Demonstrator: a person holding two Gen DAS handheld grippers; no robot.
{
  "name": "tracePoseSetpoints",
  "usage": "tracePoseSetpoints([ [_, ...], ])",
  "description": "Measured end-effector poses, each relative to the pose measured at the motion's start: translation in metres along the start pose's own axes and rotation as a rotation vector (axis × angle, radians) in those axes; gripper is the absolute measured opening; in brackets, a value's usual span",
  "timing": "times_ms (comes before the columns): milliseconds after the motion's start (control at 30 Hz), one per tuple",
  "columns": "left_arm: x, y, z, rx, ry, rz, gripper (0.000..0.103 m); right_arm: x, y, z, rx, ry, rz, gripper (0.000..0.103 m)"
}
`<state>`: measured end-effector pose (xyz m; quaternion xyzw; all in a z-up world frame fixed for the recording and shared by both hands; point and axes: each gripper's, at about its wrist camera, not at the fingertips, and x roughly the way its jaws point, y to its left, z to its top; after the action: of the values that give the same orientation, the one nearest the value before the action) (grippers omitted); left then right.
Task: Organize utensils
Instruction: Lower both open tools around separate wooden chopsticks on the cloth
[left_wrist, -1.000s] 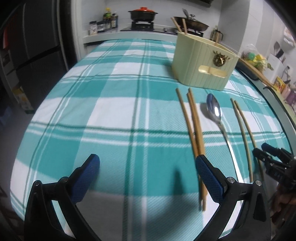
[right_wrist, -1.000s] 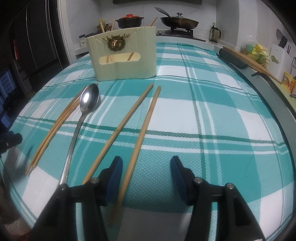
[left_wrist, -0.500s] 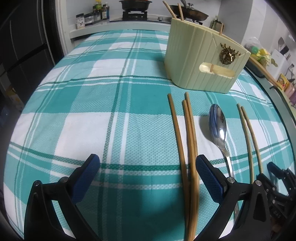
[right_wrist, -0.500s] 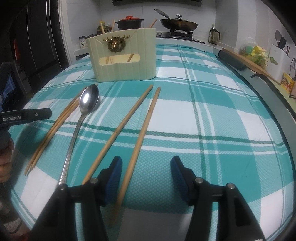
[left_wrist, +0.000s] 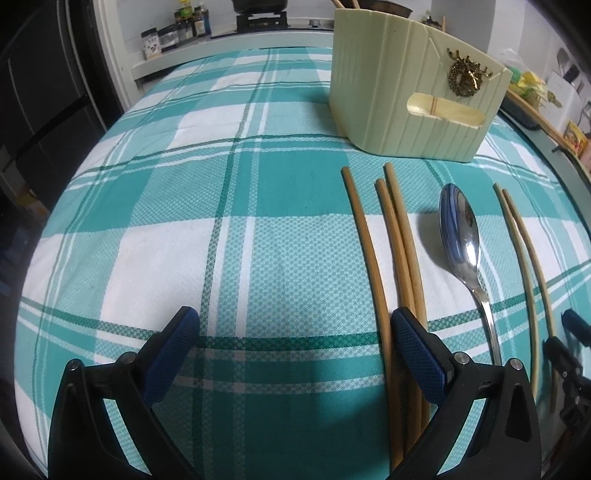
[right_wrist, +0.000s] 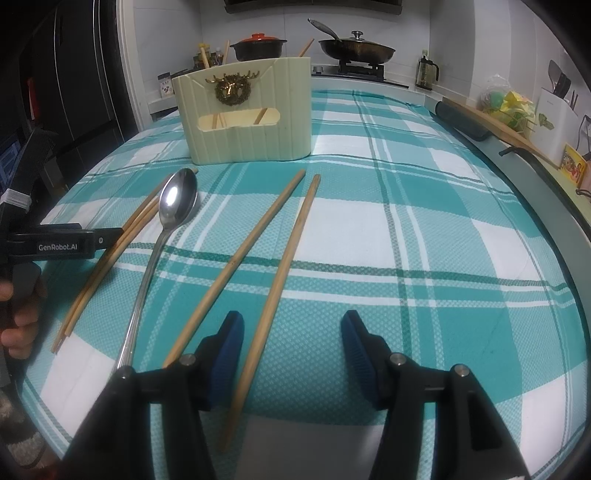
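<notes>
On the teal checked tablecloth (left_wrist: 229, 229) lie three wooden chopsticks (left_wrist: 397, 243), a steel spoon (left_wrist: 461, 236) and two more chopsticks (left_wrist: 524, 258), all pointing at a cream utensil holder (left_wrist: 406, 92). My left gripper (left_wrist: 295, 332) is open and low over the cloth. The leftmost chopstick runs just inside its right finger (left_wrist: 413, 343); the other two pass under that finger. My right gripper (right_wrist: 293, 339) is open. One chopstick (right_wrist: 284, 266) lies between its fingers, another (right_wrist: 236, 262) just left of them. The spoon (right_wrist: 177, 199) and holder (right_wrist: 251, 122) lie beyond.
A person's hand (right_wrist: 18, 325) holds the left gripper at the left edge of the right wrist view. Behind the table stand a stove with a red-lidded pot (right_wrist: 260, 44) and a pan (right_wrist: 356, 46). A wooden board (right_wrist: 498, 125) runs along the table's right rim.
My left gripper moved forward and down towards the three chopsticks and the holder, and has come into the right wrist view from the left. The right gripper stayed still.
</notes>
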<state>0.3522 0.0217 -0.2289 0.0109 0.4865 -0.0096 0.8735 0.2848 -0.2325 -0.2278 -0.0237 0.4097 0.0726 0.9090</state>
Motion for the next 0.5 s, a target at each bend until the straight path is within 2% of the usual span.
tracePoseSetpoints([
  [300,-0.007,0.019,-0.01,-0.043,0.016,0.038,0.103,-0.001,-0.002,0.001,0.023,-0.004,-0.02,0.055],
  [367,-0.009,0.016,-0.012,-0.016,0.024,0.036,0.103,-0.002,-0.001,0.001,0.028,0.004,-0.037,0.056],
  [500,-0.012,0.0,-0.011,0.106,0.044,0.028,0.102,0.001,0.001,0.007,0.018,0.045,-0.033,0.057],
])
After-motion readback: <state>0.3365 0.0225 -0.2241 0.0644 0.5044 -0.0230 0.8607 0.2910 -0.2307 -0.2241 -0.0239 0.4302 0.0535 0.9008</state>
